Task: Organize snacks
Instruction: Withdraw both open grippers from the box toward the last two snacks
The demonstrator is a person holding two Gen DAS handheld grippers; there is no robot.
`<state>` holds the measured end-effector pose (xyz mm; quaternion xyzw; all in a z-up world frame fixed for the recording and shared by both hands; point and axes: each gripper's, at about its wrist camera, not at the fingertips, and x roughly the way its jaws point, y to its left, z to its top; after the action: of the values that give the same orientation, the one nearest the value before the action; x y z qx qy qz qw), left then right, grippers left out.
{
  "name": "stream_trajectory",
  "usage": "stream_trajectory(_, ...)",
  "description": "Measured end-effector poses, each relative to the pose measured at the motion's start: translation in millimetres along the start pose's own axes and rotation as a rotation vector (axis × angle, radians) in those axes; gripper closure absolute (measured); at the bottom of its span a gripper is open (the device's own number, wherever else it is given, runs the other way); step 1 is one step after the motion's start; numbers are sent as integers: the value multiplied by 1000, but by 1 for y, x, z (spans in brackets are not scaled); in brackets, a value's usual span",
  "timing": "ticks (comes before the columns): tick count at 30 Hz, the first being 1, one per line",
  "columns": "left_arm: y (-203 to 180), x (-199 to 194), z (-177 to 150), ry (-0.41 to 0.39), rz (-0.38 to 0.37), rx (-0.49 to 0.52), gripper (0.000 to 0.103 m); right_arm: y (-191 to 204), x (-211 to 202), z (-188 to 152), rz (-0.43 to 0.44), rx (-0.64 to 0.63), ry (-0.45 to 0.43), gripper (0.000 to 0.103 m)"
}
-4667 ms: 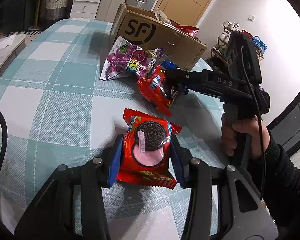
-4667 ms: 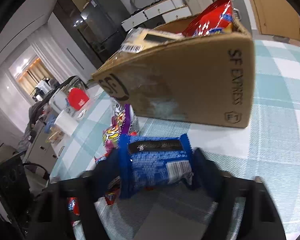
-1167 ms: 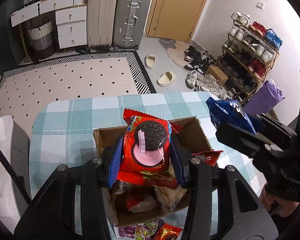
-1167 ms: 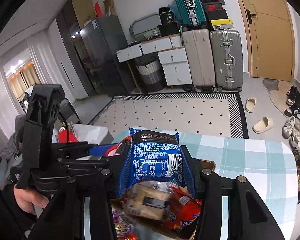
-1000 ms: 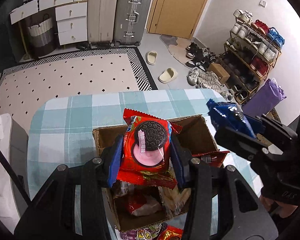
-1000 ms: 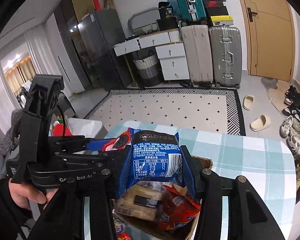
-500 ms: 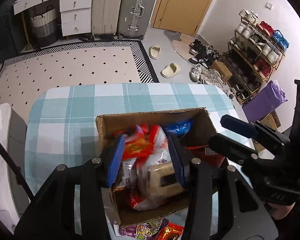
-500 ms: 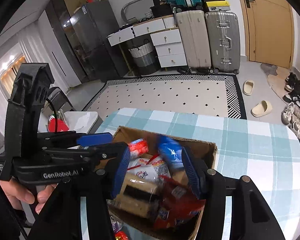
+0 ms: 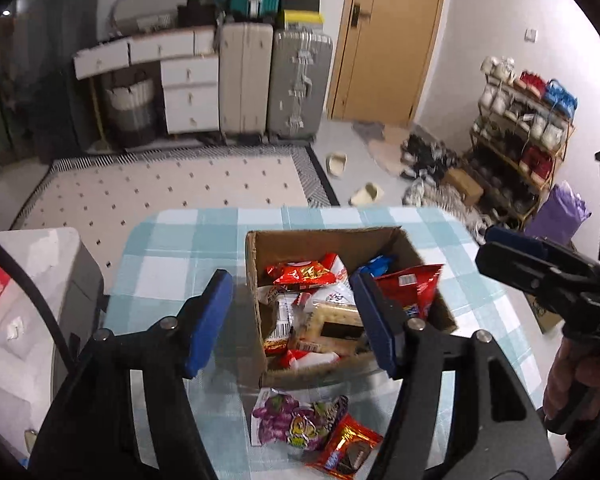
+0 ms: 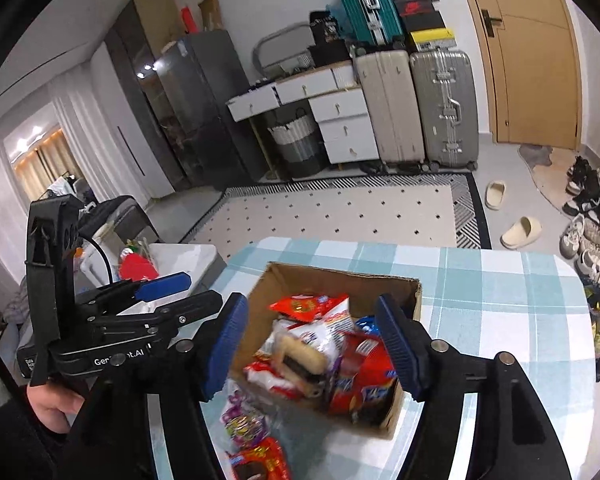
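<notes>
Left wrist view shows both tongs, left gripper (image 9: pixel 292 316) and right gripper (image 10: pixel 312 344), spread and empty above the cardboard box (image 9: pixel 256 280) of snacks, probably freed to fetch the purple bag (image 9: pixel 292 424) and red packet (image 9: pixel 348 448) lying nearer.

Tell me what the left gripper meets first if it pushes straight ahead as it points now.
Likely the snacks piled in the cardboard box: the open left gripper frames a pale biscuit pack. Depth is uncertain.
</notes>
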<state>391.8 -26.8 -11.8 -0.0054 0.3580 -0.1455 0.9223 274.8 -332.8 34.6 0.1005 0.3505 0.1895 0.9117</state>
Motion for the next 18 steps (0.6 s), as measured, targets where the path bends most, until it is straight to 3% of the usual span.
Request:
stream_trajectory(4, -7, -37, -13, -51, 20, 20, 28, 14, -24, -12, 17, -13, -27, 28)
stream_trajectory(12, -22, -89, -37, -117, 23, 49, 25, 40, -62, -36, 46, -32, -74, 20)
stream_trajectory(18, -16, -134, -64, -196, 22, -5, 22, 57, -85, -57, 35, -81, -105, 14)
